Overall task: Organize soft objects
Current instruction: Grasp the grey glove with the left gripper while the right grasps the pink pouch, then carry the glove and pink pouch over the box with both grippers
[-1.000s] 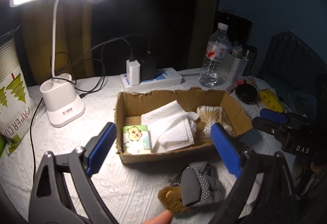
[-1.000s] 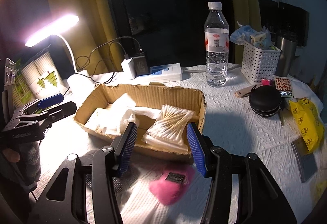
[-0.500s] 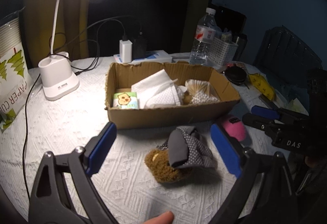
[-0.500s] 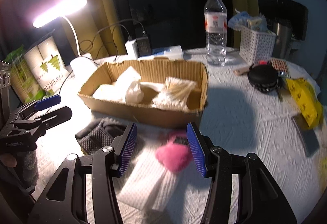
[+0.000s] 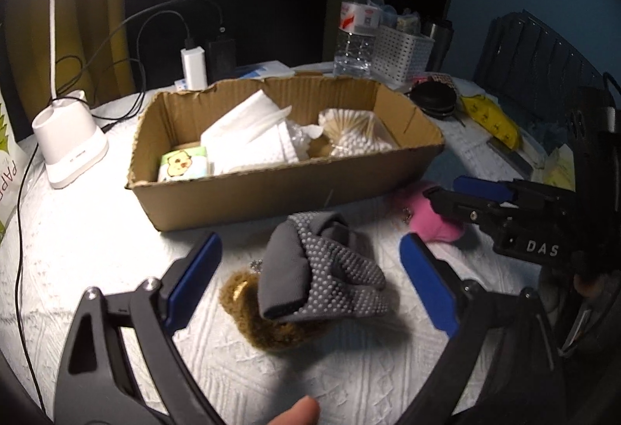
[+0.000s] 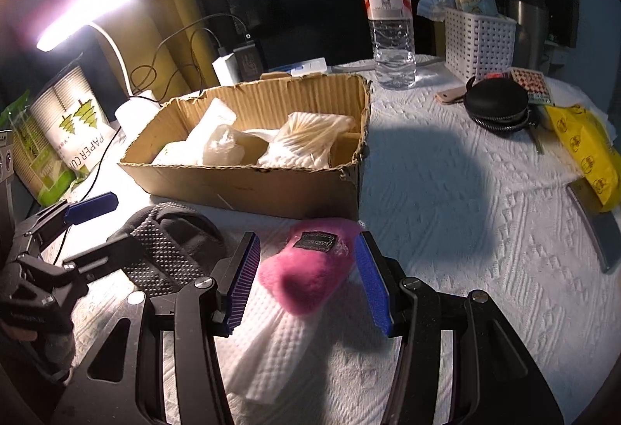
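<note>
Right wrist view: the right gripper (image 6: 306, 279), jaws apart, straddles the pink plush (image 6: 310, 269) to grab it for the box (image 6: 248, 188).

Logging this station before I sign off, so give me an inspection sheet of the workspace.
Surface: white textured cloth covers the table.
Job's things: pink plush on a white tissue; grey dotted sock over a brown plush; cardboard box holds tissues and cotton swabs.
Clutter: water bottle, white basket, black round case, yellow packet, paper-cup pack.
Grippers: left gripper open around the sock; right gripper open around the pink plush.
Cables: black cables run to the chargers.
Surroundings: lit desk lamp, yellow curtains.
</note>
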`<state>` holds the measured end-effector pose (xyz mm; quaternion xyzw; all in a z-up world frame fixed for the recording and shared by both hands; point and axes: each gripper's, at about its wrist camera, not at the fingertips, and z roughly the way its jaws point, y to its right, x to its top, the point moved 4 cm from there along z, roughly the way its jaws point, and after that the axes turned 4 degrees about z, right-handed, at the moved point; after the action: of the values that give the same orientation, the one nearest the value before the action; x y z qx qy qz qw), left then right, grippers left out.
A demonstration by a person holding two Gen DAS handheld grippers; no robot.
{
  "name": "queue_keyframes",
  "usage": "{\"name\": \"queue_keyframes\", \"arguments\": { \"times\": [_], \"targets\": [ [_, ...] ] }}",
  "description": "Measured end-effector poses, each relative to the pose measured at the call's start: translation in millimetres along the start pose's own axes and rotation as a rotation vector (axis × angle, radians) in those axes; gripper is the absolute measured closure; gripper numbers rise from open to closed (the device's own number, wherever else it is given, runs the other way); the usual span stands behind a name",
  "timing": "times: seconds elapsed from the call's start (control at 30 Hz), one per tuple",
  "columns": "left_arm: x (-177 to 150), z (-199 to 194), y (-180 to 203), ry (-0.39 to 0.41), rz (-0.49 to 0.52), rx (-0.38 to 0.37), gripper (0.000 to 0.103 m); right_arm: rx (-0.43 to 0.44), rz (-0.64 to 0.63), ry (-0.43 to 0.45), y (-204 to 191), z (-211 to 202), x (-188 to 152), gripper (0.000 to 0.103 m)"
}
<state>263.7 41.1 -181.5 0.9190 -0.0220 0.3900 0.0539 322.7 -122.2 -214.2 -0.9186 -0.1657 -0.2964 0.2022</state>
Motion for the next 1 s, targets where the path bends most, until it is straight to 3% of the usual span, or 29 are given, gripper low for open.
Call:
{"name": "queue_keyframes", "arguments": {
  "times": [0.2, 0.47, 0.53, 0.63, 1.0],
  "targets": [
    [-2, 18, 8, -0.047, 0.04, 0.022, 0.015, 0.026, 0.01, -0.034, 5, 19, -1, 0.049],
    [-7, 37, 11, -0.109, 0.073, 0.046, 0.053, 0.04, 0.01, -0.072, 5, 34, -1, 0.049],
    [-8, 37, 12, -0.109, 0.081, 0.049, 0.058, 0.042, 0.006, -0.079, 4, 35, -2, 0.049],
    [-7, 35, 12, -0.102, 0.082, 0.042, 0.07, 0.042, -0.009, -0.085, 1, 35, -3, 0.057],
    [0, 6, 15, -0.03, 0.086, 0.022, 0.074, 0.045, -0.019, -0.037, -5, 11, -2, 0.061]
  ]
}}
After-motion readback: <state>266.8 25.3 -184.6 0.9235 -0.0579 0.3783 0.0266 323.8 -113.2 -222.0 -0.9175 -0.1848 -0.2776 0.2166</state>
